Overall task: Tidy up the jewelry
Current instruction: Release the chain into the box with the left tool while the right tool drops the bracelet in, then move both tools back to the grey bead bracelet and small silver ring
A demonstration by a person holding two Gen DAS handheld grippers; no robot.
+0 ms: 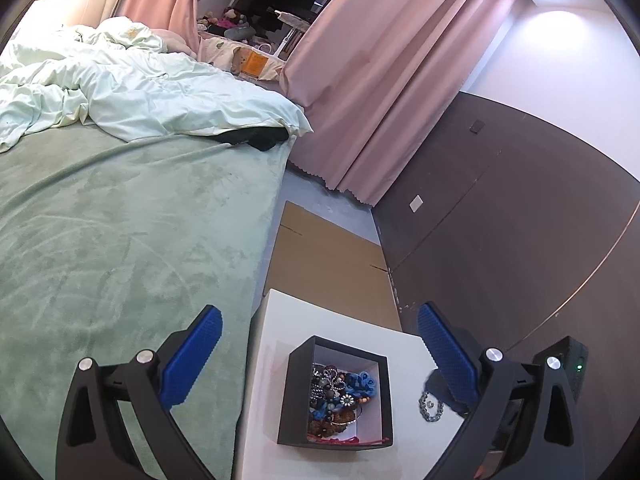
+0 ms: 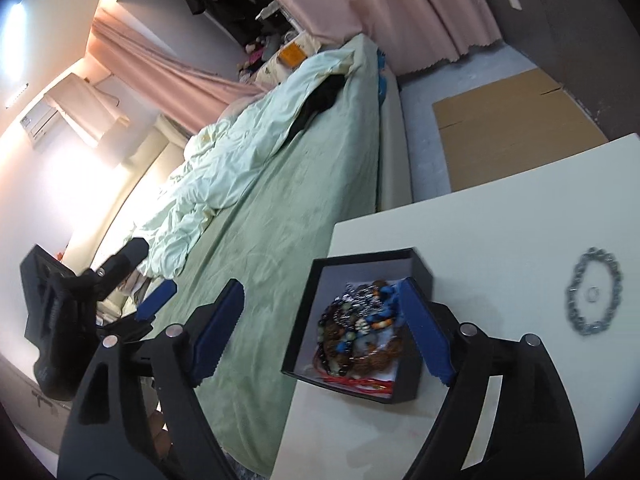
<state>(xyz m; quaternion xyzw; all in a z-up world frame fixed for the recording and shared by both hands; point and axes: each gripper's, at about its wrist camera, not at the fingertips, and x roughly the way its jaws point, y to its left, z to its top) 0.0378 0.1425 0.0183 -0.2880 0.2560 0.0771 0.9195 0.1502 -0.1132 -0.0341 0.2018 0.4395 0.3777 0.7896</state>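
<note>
Left gripper (image 1: 320,356), black frame with blue ribbed pads, pitched downward over a white square table (image 1: 264,400); jaws spread wide, nothing between the pads. Its right pad sits above the table's right side, left pad over the green plush bedspread (image 1: 120,240).

Right gripper (image 2: 324,320) likewise pitched down, jaws apart and empty; its right pad overlaps the far right corner of the box in the right wrist view.

One black open-topped square box (image 1: 288,392), lower centre of the left wrist frame, holds a tangled heap of beaded jewelry (image 1: 340,392), pieces too jumbled to count. One silver-grey beaded bracelet (image 2: 594,292) lies flat on the table, right of the box and apart from it, with one small ring (image 2: 591,293) inside its loop.
</note>
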